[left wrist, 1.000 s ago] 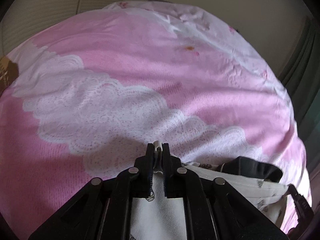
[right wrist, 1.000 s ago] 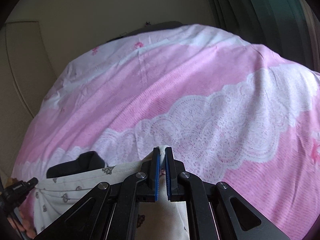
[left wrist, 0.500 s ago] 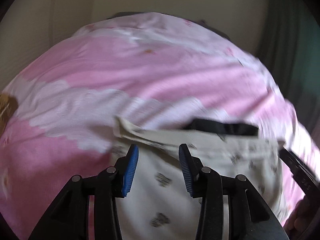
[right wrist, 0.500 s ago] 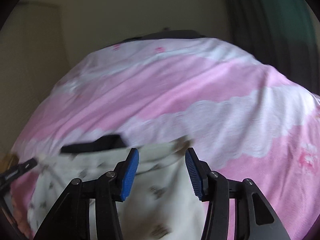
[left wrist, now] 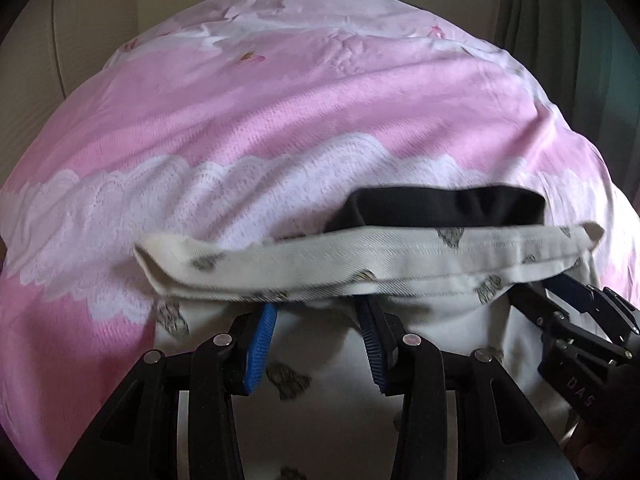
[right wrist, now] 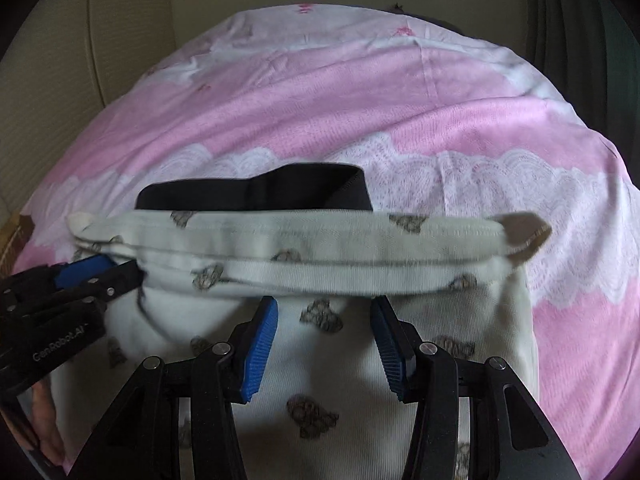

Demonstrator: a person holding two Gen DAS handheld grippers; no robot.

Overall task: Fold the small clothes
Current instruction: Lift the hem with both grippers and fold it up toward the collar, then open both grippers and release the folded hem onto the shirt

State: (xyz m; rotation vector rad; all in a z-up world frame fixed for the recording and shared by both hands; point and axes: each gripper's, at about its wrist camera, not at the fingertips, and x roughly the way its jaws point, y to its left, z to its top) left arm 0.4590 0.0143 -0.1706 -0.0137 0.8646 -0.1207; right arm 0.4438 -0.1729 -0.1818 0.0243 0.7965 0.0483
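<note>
**Both grippers parted behind a folded cream edge, nothing held**

Pink bedspread (left wrist: 248,120) with a white lace-print band fills both views, top to bottom. On it, lower centre of each frame, lies the cream garment (left wrist: 420,248) with small brown prints. Its thick folded edge runs left-right across the frame, so the long axis is crosswise to both grippers' pointing direction. A black cloth (left wrist: 448,206) lies just beyond that edge, partly tucked behind it, upper right of centre in the left view and upper left of centre in the right view.

Left gripper (left wrist: 318,312): fingers parted about mid-way, blue pads clear of cloth, tips just under the folded edge, gripping nothing. It sits toward the garment's left half. Right gripper (right wrist: 324,304): also parted to a middling gap, pads free, empty, tips just short of the same edge, toward its right half. Each one shows in the other's view at the frame's side, at the edge's far end. Neither is clearly nearer; the edge lies straight ahead of both.

My guess: this fold is laid down, and any next fold would go along the crosswise axis.

Writing: "GenRobot.AI" on the left gripper's body, lower left of the right view; "DAS" on the right gripper's body, lower right of the left view, remainder cut off. No readable garment label; the brown tab (right wrist: 524,230) at its right corner is blurred.
</note>
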